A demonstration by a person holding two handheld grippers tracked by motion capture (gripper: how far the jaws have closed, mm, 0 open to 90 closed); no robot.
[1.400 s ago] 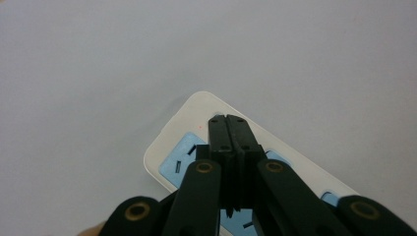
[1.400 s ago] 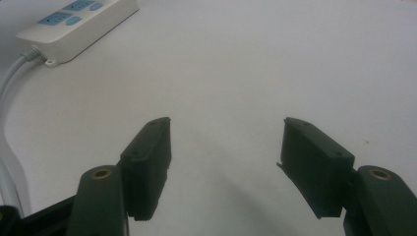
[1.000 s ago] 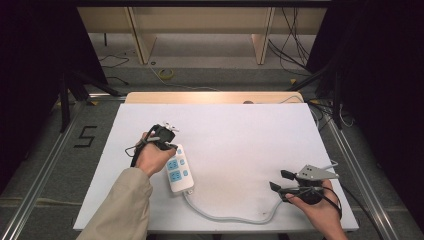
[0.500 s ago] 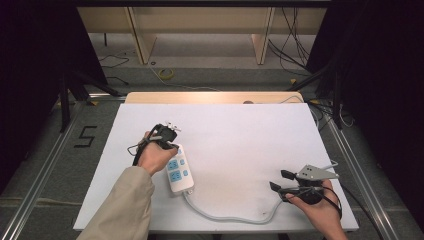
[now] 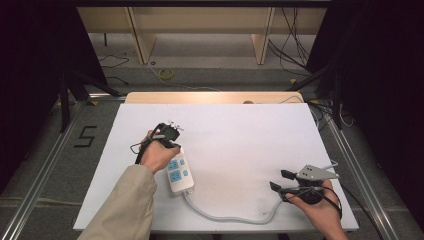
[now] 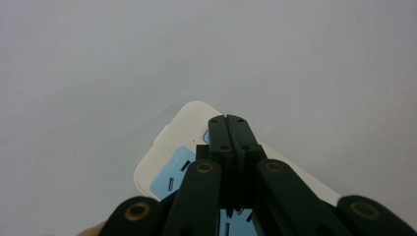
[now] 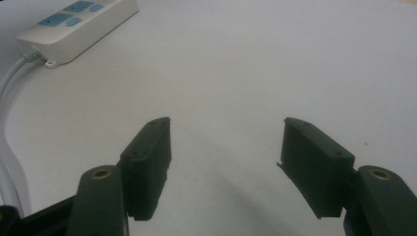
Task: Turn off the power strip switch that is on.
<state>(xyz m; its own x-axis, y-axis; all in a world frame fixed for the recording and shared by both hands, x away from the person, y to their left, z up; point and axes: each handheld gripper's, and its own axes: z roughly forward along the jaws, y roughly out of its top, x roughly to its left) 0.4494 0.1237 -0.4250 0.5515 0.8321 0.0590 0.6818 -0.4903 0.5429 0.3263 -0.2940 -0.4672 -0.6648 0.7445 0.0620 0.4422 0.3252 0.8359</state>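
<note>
— High view first: where does the power strip (image 5: 179,172) lie?

— On the white table (image 5: 240,135), towards its left side and near the front edge. It is a white bar with blue socket faces, lying lengthwise away from the person. Its grey-white cable (image 5: 235,216) leaves the near end and curls rightwards along the front of the table.

— And the left gripper (image 5: 169,134)?

— It sits at the far end of the strip, held by the left hand (image 5: 159,156), whose sleeve comes up from the bottom edge. In the left gripper view its two black jaws are pressed flat together, pad against pad, with nothing between them. Their joined tips (image 6: 233,129) stand over the rounded end of the strip (image 6: 196,147), just by a blue socket face (whether they actually touch the plastic I cannot tell).

— The right gripper (image 5: 287,181)?

— Well apart from the strip, near the front right of the table, in the right hand (image 5: 320,212). Its jaws stand wide apart and hold nothing; the right gripper view shows bare table between them (image 7: 226,167). The strip (image 7: 78,22) lies far off at that view's upper left, with the cable (image 7: 12,98) running down the left edge.

— Does the cable reach the right gripper?

— It ends up close beside that hand in the high view, but I cannot tell any contact.
</note>
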